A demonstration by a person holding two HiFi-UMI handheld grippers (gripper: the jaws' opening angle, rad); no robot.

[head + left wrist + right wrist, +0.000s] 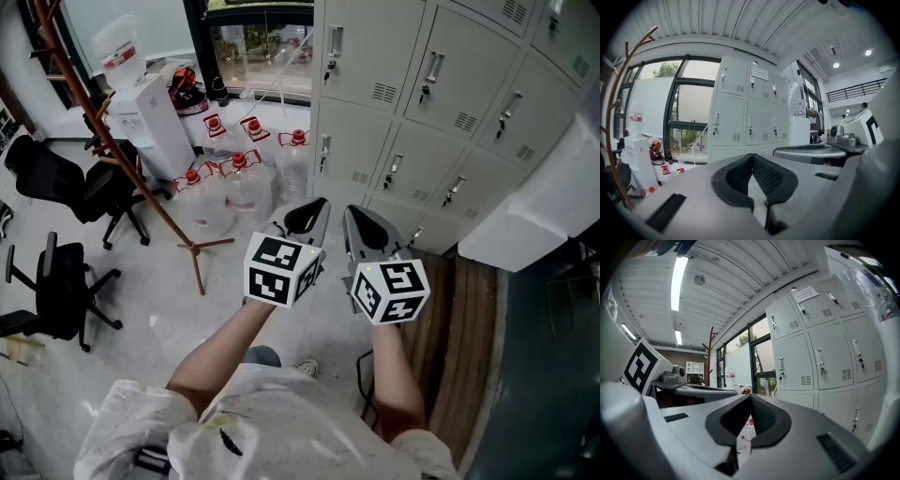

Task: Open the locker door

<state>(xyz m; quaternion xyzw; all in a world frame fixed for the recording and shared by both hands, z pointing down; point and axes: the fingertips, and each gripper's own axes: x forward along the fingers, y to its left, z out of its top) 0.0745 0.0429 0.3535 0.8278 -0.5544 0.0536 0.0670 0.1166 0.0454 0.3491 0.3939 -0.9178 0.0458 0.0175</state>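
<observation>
Grey lockers, pale floor, water jugs, office chairs

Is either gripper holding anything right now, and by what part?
Nothing is held. The left gripper and right gripper are both shut and empty, short of the lockers.

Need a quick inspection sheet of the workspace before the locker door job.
Surface: pale floor; wood strip at right.
Job's things: lockers, every visible door closed, keys in several locks.
Clutter: red-capped water bottles, water dispenser, coat rack, two black chairs.
Grippers: left tongs and right tongs both shut, empty, short of the lockers.
Cables: one dark cord on the floor by the person's feet.
Surroundings: window behind the bottles.
</observation>
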